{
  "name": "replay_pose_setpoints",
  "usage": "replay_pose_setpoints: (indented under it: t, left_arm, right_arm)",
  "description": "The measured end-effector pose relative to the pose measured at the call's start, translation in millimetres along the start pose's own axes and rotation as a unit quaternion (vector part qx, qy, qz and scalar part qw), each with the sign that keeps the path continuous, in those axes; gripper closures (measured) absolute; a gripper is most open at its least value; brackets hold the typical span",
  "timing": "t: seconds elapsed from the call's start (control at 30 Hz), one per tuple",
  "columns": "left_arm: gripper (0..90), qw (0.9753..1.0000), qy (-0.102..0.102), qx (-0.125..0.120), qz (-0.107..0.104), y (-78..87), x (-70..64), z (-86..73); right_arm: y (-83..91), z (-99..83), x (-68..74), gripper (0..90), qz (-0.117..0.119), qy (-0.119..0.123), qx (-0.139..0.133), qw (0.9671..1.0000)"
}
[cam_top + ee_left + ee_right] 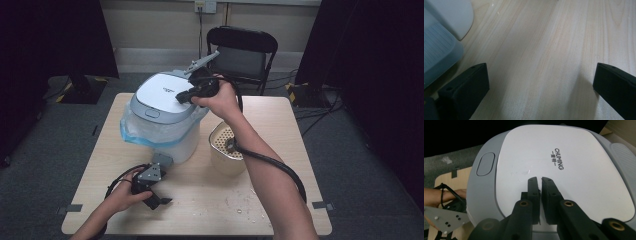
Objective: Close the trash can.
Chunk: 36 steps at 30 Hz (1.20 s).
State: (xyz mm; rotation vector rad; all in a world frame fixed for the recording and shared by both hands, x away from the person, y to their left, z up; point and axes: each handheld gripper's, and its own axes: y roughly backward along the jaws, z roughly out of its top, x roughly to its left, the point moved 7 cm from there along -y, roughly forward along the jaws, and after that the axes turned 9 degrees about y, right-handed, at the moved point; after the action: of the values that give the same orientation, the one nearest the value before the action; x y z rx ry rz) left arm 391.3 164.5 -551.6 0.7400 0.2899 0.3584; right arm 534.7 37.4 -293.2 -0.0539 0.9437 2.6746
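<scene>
right gripper [539, 178]: jaws pressed together, tips resting on the white lid panel of the grey-and-white lidded appliance [162, 107], close to its printed logo; nothing pinched. appliance stands at the far left of the light wooden surface [200, 200], lid down, blue-edged clear plastic wrapped round its body. left gripper [150, 192]: jaws spread wide, low over bare surface near the front edge, holding nothing. beige perforated basket [226, 150] just right of the appliance.
</scene>
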Motion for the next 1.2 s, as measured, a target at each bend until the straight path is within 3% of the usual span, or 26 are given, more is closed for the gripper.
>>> replay_pose_setpoints:
  t: [0.1,0.33,0.73,0.97,1.2]
  left_arm:
    - [0.0,1.0000,-0.002,0.000,0.001,0.2,0.4,0.1]
    - [0.0,1.0000,-0.002,0.000,0.001,0.2,0.4,0.1]
    - [0.0,1.0000,-0.004,0.000,0.000,0.0,0.5,0.4]
    - [0.0,1.0000,-0.001,0.000,-0.001,-0.1,0.1,0.3]
    - [0.0,1.0000,-0.001,-0.001,-0.001,-0.2,0.1,0.3]
  right_arm:
    - [-1.7,1.2,1.1,90.0,0.002,0.005,0.003,1.0000]
    - [-4.6,2.2,2.8,90.0,0.000,0.018,0.022,0.9996]
    - [-3.3,0.8,1.8,90.0,0.005,0.012,0.003,0.9999]
    - [-0.1,0.1,0.6,68.7,0.005,0.003,-0.005,1.0000]
    - [4.8,-6.7,-7.8,51.2,-0.019,-0.017,-0.007,0.9996]
